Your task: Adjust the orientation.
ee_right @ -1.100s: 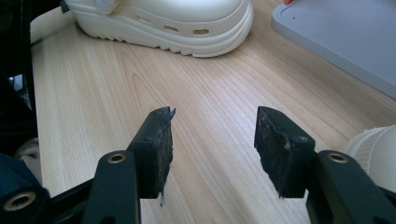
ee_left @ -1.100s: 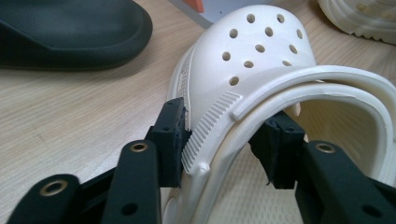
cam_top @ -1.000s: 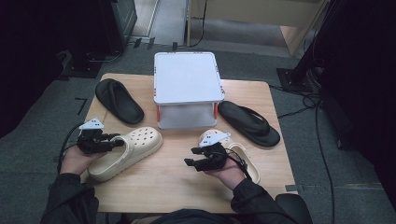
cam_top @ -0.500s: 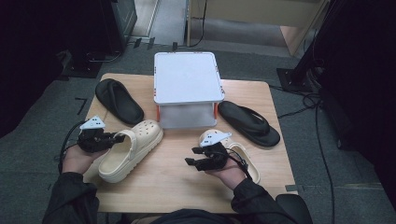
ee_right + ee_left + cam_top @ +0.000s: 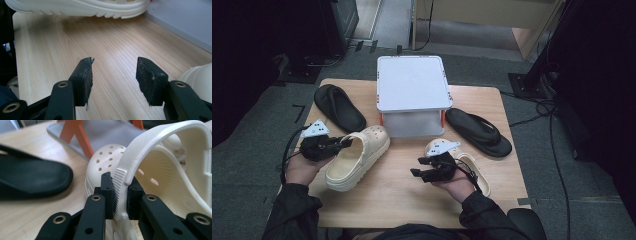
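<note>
While the left tongs (image 5: 120,195) clamp the cream clog's (image 5: 357,157) heel strap, lifting has begun; the right tongs (image 5: 113,80) stand apart, the second clog (image 5: 472,167) beside them untouched.

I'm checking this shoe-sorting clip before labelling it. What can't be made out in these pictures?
- Second clog, high view: mostly hidden under the right hand and right gripper.
- Rack, high view: its white top hides the shelf below.
- Held clog, left gripper view: cut off by the right edge; left gripper covers its strap end.
- Black sandal, left gripper view: cut off at left.
</note>
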The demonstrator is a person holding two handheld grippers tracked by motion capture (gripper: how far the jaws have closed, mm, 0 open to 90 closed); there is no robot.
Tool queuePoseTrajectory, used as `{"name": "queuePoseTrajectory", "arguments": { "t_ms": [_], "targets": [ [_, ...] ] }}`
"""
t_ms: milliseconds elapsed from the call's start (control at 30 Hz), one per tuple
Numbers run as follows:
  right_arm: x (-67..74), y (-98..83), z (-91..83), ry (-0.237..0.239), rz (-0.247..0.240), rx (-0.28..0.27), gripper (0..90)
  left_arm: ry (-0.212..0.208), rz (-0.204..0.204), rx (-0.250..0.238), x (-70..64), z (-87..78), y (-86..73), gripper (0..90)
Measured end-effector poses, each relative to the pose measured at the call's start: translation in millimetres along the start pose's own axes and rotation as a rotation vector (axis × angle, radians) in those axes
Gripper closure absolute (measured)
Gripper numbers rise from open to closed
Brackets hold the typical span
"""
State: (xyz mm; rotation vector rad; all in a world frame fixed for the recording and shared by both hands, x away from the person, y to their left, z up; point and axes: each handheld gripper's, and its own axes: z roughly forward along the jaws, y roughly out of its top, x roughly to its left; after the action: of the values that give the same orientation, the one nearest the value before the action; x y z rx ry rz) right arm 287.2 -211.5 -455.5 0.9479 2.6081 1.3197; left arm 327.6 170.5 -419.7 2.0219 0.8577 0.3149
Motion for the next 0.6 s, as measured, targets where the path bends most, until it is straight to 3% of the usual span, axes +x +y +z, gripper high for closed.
{"name": "queuePoseTrajectory", "arguments": {
  "t_ms": [167,367,467,600],
  "targets": [
    [-1.8,-1.1,-2.3,-0.008,0.008,-0.005,47.5,-0.001,0.018,-0.032,-5.7,4.0,7.4,81.0],
    [-2.1,-2.6,-3.2,-0.017,0.016,-0.007,47.6,-0.012,0.039,-0.046,-14.8,21.4,18.2,81.1],
    [-3.0,-3.8,-4.0,-0.022,0.023,-0.008,47.6,-0.037,0.029,-0.050,-17.0,34.4,25.5,81.1],
    [-3.4,-5.2,-5.1,-0.031,0.033,-0.008,47.7,-0.018,0.020,-0.051,-19.9,47.4,30.7,81.0]
  ]
}}
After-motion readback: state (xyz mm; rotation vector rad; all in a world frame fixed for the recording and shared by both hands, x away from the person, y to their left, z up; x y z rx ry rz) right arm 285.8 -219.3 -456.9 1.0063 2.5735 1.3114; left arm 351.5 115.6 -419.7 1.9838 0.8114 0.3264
